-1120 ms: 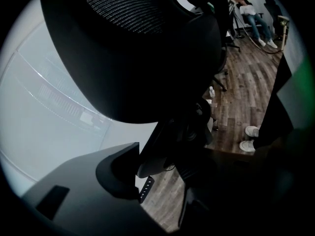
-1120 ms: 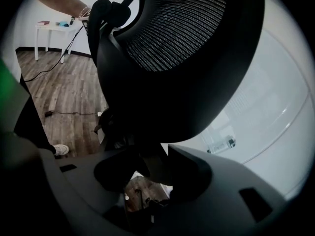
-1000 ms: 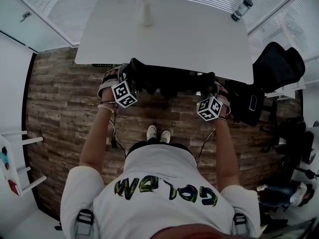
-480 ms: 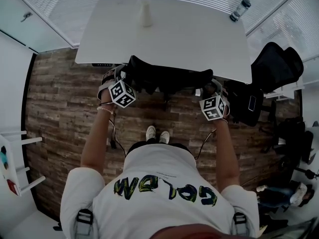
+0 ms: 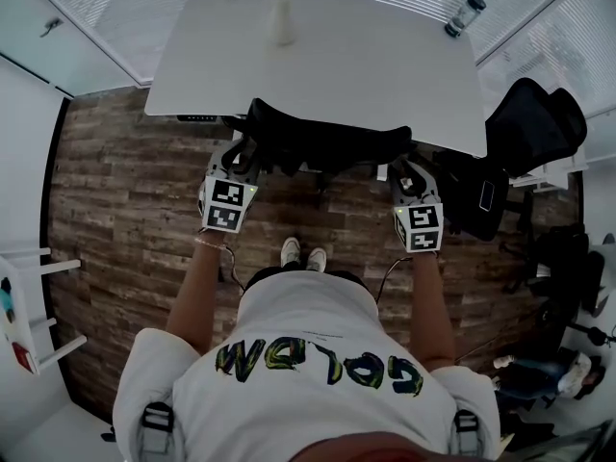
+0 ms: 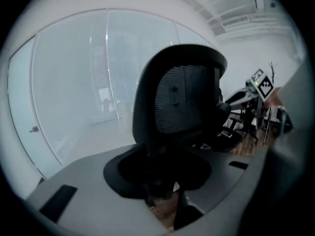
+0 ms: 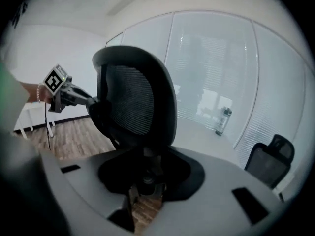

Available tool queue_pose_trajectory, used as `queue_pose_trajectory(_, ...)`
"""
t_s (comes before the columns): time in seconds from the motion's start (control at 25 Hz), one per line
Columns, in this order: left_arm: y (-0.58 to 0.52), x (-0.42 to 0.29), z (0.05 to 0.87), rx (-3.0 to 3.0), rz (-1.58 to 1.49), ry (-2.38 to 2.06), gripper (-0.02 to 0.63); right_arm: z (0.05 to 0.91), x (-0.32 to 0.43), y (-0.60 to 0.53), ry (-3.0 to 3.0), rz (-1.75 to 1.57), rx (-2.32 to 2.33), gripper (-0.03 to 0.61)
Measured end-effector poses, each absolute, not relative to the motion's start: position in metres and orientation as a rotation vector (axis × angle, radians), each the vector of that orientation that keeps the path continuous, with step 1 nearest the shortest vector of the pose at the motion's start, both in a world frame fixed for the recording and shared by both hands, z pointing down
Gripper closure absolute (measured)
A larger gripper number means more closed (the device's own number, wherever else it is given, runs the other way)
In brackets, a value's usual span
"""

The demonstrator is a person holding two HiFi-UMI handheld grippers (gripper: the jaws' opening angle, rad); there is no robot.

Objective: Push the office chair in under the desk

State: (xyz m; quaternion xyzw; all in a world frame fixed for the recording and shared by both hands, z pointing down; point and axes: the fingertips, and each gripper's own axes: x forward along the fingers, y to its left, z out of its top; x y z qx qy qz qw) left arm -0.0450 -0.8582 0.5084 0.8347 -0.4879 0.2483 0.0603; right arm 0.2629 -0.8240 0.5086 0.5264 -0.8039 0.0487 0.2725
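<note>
The black office chair [image 5: 327, 142] stands with its mesh backrest against the near edge of the white desk [image 5: 318, 65], its seat hidden under the top. My left gripper [image 5: 241, 158] is at the backrest's left end and my right gripper [image 5: 404, 174] at its right end. Both sets of jaws are closing. In the left gripper view the backrest [image 6: 182, 102] rises just past my left gripper [image 6: 165, 203]; in the right gripper view the backrest [image 7: 135, 102] rises just past my right gripper [image 7: 145, 195]. I see no pad pressing on it.
A clear bottle [image 5: 465, 15] and a white cup [image 5: 282, 27] stand on the desk's far side. A second black chair [image 5: 534, 123] and dark gear [image 5: 476, 195] crowd the right. A white shelf [image 5: 29, 306] is at the left wall. Glass walls with blinds lie behind the desk.
The chair has slid a little further under the desk. Both grippers have drawn back toward the person and turned, their marker cubes now lower in the head view.
</note>
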Motion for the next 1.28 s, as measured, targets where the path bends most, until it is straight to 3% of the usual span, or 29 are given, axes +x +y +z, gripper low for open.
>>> queue_pose_trajectory(0.36,-0.827,-0.021,0.428,2.562,0.374,-1.478,0.558,0.428,0.229,-0.794,-2.398,0.182,1.479,0.505)
queue_pose_trajectory(0.84,-0.794,0.006,0.357,2.622,0.125,-1.415,0.583,0.356,0.184,-0.764,-2.572,0.109,1.437,0.532)
queue_pose_trajectory(1.28,-0.786,0.022,0.342,2.667,0.091,-1.385,0.584,0.326,0.166,-0.761,-2.586,0.022,1.441,0.566)
